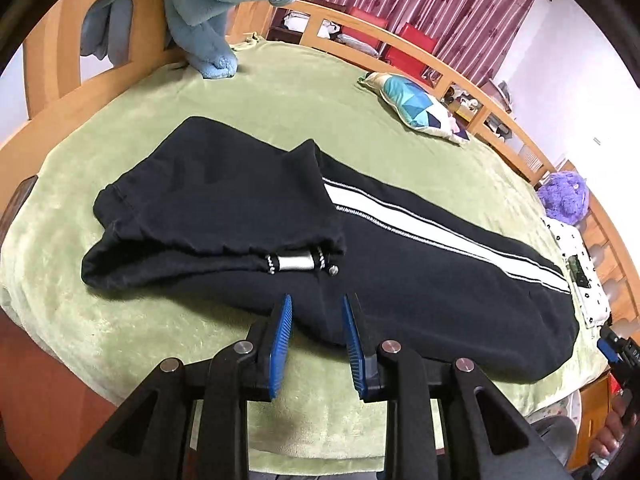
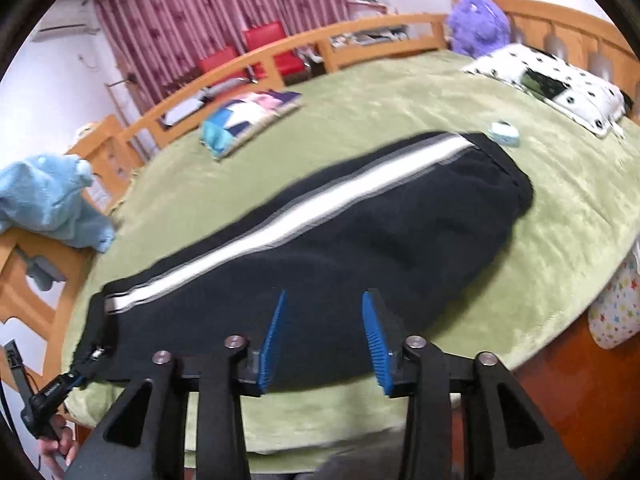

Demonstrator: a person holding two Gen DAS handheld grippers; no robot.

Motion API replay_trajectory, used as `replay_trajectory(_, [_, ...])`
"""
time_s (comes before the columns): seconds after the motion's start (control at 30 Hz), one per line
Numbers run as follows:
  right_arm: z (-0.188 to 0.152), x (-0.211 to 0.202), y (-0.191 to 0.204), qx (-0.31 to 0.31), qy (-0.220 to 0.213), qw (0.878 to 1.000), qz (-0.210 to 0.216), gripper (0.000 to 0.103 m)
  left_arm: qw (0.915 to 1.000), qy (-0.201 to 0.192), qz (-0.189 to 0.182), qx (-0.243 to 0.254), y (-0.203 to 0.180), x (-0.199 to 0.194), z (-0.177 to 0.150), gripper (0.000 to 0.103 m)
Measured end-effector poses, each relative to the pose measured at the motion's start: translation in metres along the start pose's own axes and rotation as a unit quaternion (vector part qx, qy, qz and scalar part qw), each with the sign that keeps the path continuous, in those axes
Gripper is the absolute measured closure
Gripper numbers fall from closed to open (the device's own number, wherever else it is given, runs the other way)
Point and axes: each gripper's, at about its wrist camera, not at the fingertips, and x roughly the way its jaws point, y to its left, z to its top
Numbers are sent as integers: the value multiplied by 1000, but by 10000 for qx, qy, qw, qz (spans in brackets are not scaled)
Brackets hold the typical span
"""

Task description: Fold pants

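A: Well, the black fleece pants with a white side stripe (image 1: 400,280) lie flat on the pale green plush blanket (image 1: 280,100) that covers the wooden-framed bed (image 1: 452,72). They are already folded lengthwise, and the cuffed leg end is turned back over the middle, with a metal-tipped drawstring showing at the fold.

B: And the two tongs?

A: The left gripper with blue ribbed pads (image 1: 316,344) hovers just above the near edge of the pants. Its jaws are slightly spread, with nothing pinched between them; the cloth lies below and beyond the tips. The right gripper with matching blue pads (image 2: 326,340) hangs over the near edge of the same garment farther along, its jaws parted wider and likewise empty.

B: Is the right view sharp?

A: No, it is blurred, though the white stripe runs clearly along the far side of the pants (image 2: 360,240).

B: What else lies on the bed?

A: A patchwork pillow in teal, blue and pink (image 1: 416,108) lies beyond the pants near the far rail. A light blue fuzzy garment (image 1: 216,12) hangs over the end of the frame. A purple fluffy toy (image 1: 564,198) and a white cloth with black dots (image 2: 560,84) sit at the opposite end, and a small pale blue round object (image 2: 503,133) lies just beside the end of the pants. Maroon striped curtains (image 2: 216,12) hang behind two red chairs (image 2: 272,48).
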Motion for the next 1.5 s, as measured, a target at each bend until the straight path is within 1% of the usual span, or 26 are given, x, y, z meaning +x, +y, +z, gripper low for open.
replay_trajectory(0.07, [1,-2,18,-38,-48,9998,175,60,10000,-32,2,5,-1,-2,1,62])
replay_trajectory(0.13, [1,0,38,-116,-95,9993,339,54,9999,-139,59,46,-3,0,7,56])
replay_trajectory(0.17, [1,4,46,-152,-108,9992,365,52,9998,-165,94,78,-5,1,8,56])
replay_trajectory(0.2, [2,7,52,-186,-107,9990,386,52,9997,-171,130,111,-6,2,9,55])
replay_trajectory(0.27, [-1,18,68,-270,-70,9985,470,52,9994,-157,230,208,-5,8,14,46])
replay_trajectory(0.4, [-12,37,84,-356,-53,9968,721,52,9977,-169,446,477,-7,24,21,44])
replay_trajectory(0.5, [-26,52,92,-557,-167,9950,807,52,9958,-30,478,775,-17,42,24,43])
replay_trajectory(0.57, [-27,64,99,-595,92,9958,685,53,9930,94,495,1067,-27,54,24,38])
replay_trajectory(0.63, [-28,68,105,-685,90,9947,764,53,9868,-2,776,1421,-39,65,22,35])
replay_trajectory(0.67, [-28,68,106,-710,56,9946,759,53,9826,-130,1029,1542,-43,69,22,31])
replay_trajectory(0.73, [-29,73,107,-712,108,9944,778,53,9754,-299,1462,1623,-45,76,22,29])
replay_trajectory(0.8, [-28,79,105,-626,220,9947,790,53,9732,-234,1515,1712,-42,85,25,29])
replay_trajectory(0.83, [-27,82,103,-562,279,9949,788,53,9721,-182,1531,1770,-40,88,26,30])
replay_trajectory(0.87, [-26,84,100,-519,303,9950,794,53,9702,-200,1589,1818,-37,89,29,37])
replay_trajectory(0.9, [-25,86,97,-436,337,9952,813,53,9709,-242,1502,1850,-34,87,32,46])
replay_trajectory(0.93, [-25,88,95,-356,364,9953,828,53,9730,-269,1360,1845,-31,85,35,76])
replay_trajectory(0.97, [-24,88,95,-302,377,9954,832,53,9762,-329,1230,1757,-25,82,45,85])
replay_trajectory(1.03, [-24,90,90,-181,411,9955,837,53,9765,-561,1285,1634,-16,76,64,89])
replay_trajectory(1.1, [-23,92,90,-124,429,9954,846,53,9727,-908,1588,1428,-1,70,97,90])
replay_trajectory(1.2, [-22,95,87,-48,492,9951,856,53,9722,-1017,1844,1026,23,72,143,89])
replay_trajectory(1.27, [-22,96,87,-47,499,9952,842,53,9710,-890,2048,859,35,75,162,77])
replay_trajectory(1.3, [-21,95,88,-58,484,9956,805,53,9649,-871,2323,860,37,76,169,71])
replay_trajectory(1.33, [-21,94,88,-59,457,9960,767,53,9559,-923,2644,883,36,74,172,55])
replay_trajectory(1.37, [-20,93,88,-53,439,9961,761,53,9490,-1044,2836,893,35,70,172,42])
replay_trajectory(1.4, [-20,91,87,-37,414,9962,771,53,9477,-1145,2838,900,33,66,170,38])
replay_trajectory(1.5, [-19,84,83,9,312,9968,740,53,9557,-1063,2581,929,22,59,160,37])
